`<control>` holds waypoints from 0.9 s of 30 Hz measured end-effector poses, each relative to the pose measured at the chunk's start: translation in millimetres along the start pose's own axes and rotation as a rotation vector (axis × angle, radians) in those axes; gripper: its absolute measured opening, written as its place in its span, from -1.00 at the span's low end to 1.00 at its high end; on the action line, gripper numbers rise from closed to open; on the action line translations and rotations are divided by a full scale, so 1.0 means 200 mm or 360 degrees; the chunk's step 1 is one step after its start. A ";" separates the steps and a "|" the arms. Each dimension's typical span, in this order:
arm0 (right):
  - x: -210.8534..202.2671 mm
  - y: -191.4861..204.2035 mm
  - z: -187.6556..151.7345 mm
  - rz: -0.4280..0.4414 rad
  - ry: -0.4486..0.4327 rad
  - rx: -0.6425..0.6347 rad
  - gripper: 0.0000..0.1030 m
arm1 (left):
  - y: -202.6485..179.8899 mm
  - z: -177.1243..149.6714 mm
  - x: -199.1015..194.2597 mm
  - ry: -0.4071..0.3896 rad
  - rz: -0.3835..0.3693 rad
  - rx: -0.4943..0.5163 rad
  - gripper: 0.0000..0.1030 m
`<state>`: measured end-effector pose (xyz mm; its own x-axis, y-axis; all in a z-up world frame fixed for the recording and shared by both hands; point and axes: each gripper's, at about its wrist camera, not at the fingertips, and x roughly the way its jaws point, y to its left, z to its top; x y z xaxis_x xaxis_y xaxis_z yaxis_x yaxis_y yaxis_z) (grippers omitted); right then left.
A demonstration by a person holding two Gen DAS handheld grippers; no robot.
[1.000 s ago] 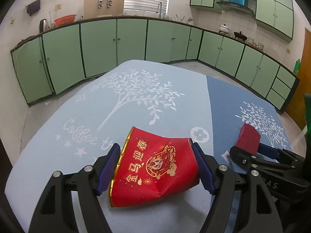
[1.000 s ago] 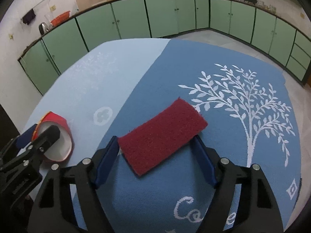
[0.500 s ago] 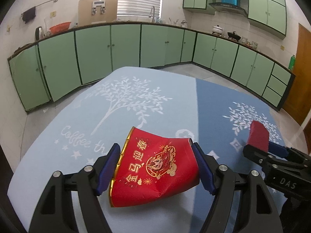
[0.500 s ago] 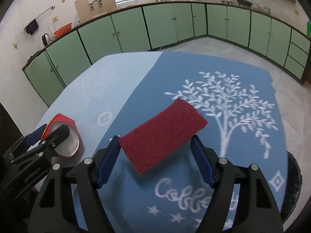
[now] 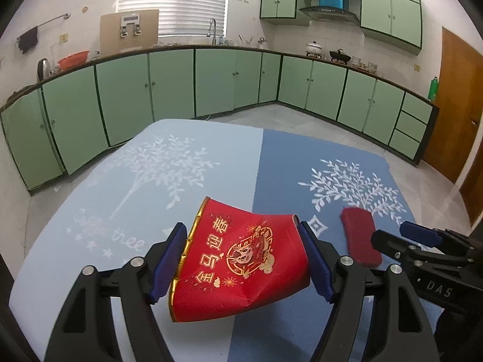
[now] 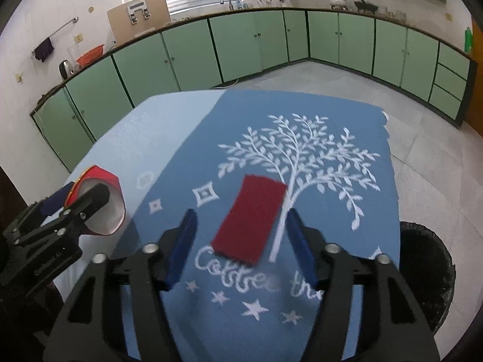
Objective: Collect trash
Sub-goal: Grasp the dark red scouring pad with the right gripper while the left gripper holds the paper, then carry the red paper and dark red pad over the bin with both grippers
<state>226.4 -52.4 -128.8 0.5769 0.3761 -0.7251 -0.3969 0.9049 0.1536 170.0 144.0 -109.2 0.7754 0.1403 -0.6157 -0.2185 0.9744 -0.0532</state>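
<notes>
Cup (image 5: pixel 238 259) is clamped crosswise in left gripper (image 5: pixel 241 241) jaws for carrying to the bin (image 6: pixel 428 271); pad (image 6: pixel 252 220) is left untouched between right gripper (image 6: pixel 241 215) jaws, parted but just narrowed.

the right gripper (image 6: pixel 241 242) has just been narrowing its jaws, yet neither blue pad touches the dark red scouring pad (image 6: pixel 250 221), which sits blurred between them over the blue tree-print tablecloth (image 6: pixel 317 157). left of the scouring pad, the left gripper (image 6: pixel 65 203) clamps a red paper cup (image 6: pixel 102 205). right of it, a black bin (image 6: pixel 428 265).
</notes>
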 end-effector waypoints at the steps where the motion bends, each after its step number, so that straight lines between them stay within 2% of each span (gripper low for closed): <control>1: 0.02 0.00 -0.01 -0.0005 0.0010 0.0007 0.29 | 0.00 -0.01 0.00 0.0006 0.0002 0.0001 0.42; 13: 0.20 -0.01 -0.04 -0.0102 0.0108 0.0092 0.31 | 0.02 -0.04 0.07 0.0046 0.0008 -0.0007 0.42; 16: 0.21 0.00 -0.04 -0.0107 0.0117 0.0071 0.15 | 0.02 -0.05 0.08 0.0052 0.0002 -0.0003 0.42; 17: 0.21 0.00 -0.03 -0.0082 0.0118 0.0058 -0.03 | 0.02 -0.05 0.08 0.0055 0.0000 -0.0004 0.42; 18: 0.20 0.01 -0.03 -0.0077 0.0119 0.0043 -0.07 | 0.02 -0.05 0.08 0.0056 -0.0002 -0.0004 0.42; 27: 0.05 0.01 0.00 -0.0053 0.0017 0.0008 -0.11 | -0.01 -0.05 0.07 0.0048 0.0001 0.0010 0.42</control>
<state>232.1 -46.8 -136.0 0.5824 0.3434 -0.7368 -0.3736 0.9181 0.1326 176.1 143.4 -125.2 0.7571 0.1355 -0.6391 -0.2151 0.9754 -0.0479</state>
